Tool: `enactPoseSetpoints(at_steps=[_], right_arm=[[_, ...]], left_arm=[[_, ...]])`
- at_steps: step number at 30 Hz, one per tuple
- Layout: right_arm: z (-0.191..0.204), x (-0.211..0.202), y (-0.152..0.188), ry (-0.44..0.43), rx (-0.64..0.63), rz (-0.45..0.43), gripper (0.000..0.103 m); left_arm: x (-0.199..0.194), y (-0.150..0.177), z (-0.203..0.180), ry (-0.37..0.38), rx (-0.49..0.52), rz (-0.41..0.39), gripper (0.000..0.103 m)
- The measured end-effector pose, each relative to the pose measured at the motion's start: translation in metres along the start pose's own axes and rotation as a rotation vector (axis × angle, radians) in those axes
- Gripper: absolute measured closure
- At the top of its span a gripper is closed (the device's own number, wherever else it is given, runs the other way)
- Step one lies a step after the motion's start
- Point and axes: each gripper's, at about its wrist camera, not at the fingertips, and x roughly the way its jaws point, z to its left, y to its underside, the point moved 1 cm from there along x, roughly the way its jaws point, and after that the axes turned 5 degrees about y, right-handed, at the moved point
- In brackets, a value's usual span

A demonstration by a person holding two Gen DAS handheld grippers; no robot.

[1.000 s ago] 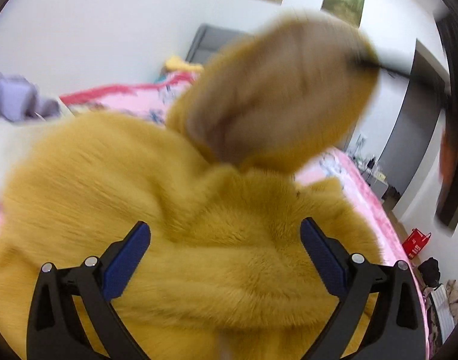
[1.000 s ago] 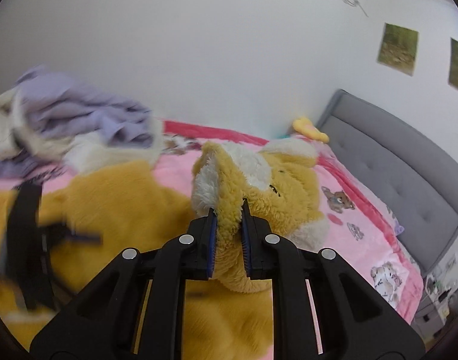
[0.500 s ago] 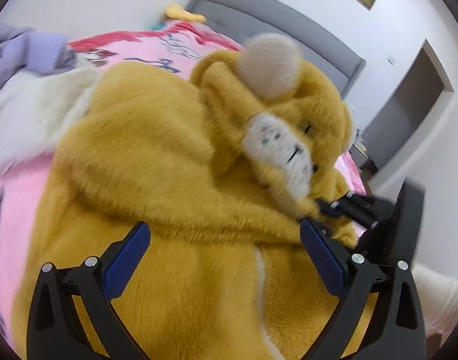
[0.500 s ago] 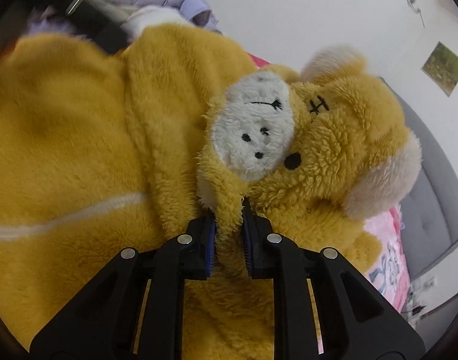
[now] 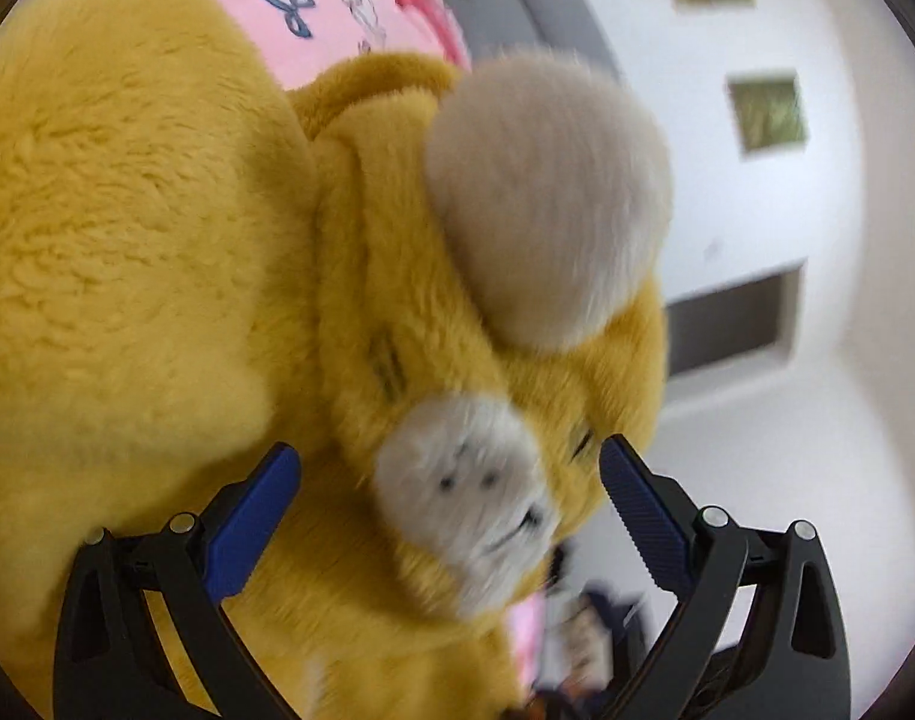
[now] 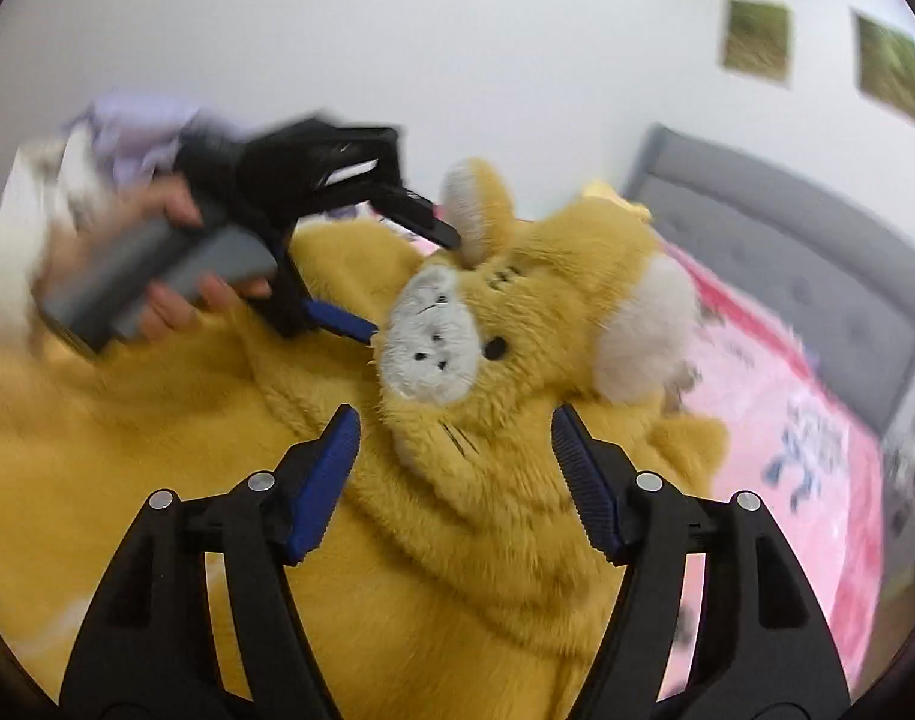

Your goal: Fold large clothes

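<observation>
Both grippers are gaping wide and neither is holding a thing. The left gripper has its blue pads spread to either side of the bear-faced hood, and the right gripper is spread just as wide around that hood from below. The yellow plush garment lies heaped on the bed, over the pink sheet, its bulk running away toward the left of the right wrist view and the hood capping its right end, nearer the grey headboard. So the garment's long axis looks to run roughly crosswise to the right gripper, body to the left, hood to the right. The hood itself sits straight ahead of the right gripper, just beyond the fingertips, face turned up and toward the camera, pale muzzle on the left, the pale-lined ears pointing up and off to the right. Seen from the right, the left gripper comes in from the upper left, one pad right at the muzzle's edge, though blur leaves contact uncertain. On closeness, my call is the left has the hood, almost touching, while the right is better placed for the fold of fleece under the chin. Whichever closes, it should bite across the hood's rim, not along it.
</observation>
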Motion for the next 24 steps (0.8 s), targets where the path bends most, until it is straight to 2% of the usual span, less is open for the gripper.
enactPoseSetpoints(at_steps=[2,6,10,12,14,17,19,24], right_arm=[[-0.005,-0.018,0.004,0.029,0.042,0.001,0.039],[-0.009,-0.032,0.016,0.046,0.048,0.034,0.039],[-0.015,-0.041,0.022,0.079,0.062,0.043,0.039],[-0.023,-0.041,0.022,0.076,0.098,0.040,0.037],[-0.024,-0.041,0.020,0.089,0.111,0.038,0.036],[-0.022,-0.042,0.018,0.079,0.119,0.035,0.035],[-0.019,-0.041,0.017,0.072,0.119,0.035,0.034],[-0.013,-0.034,0.015,0.039,0.142,0.043,0.031]], left_arm=[[0.001,-0.005,0.009,0.037,-0.063,-0.050,0.005],[0.008,-0.016,0.020,0.046,-0.149,-0.114,0.006],[0.014,-0.027,0.028,0.063,-0.195,-0.173,0.015],[0.014,-0.024,0.022,0.044,-0.162,-0.192,0.017],[0.011,-0.006,0.009,0.021,-0.115,-0.190,0.029],[0.008,-0.001,-0.006,-0.002,-0.046,-0.200,0.049],[0.005,0.000,-0.005,-0.028,-0.040,-0.196,0.056],[-0.006,0.000,-0.006,-0.027,0.016,-0.201,0.063]])
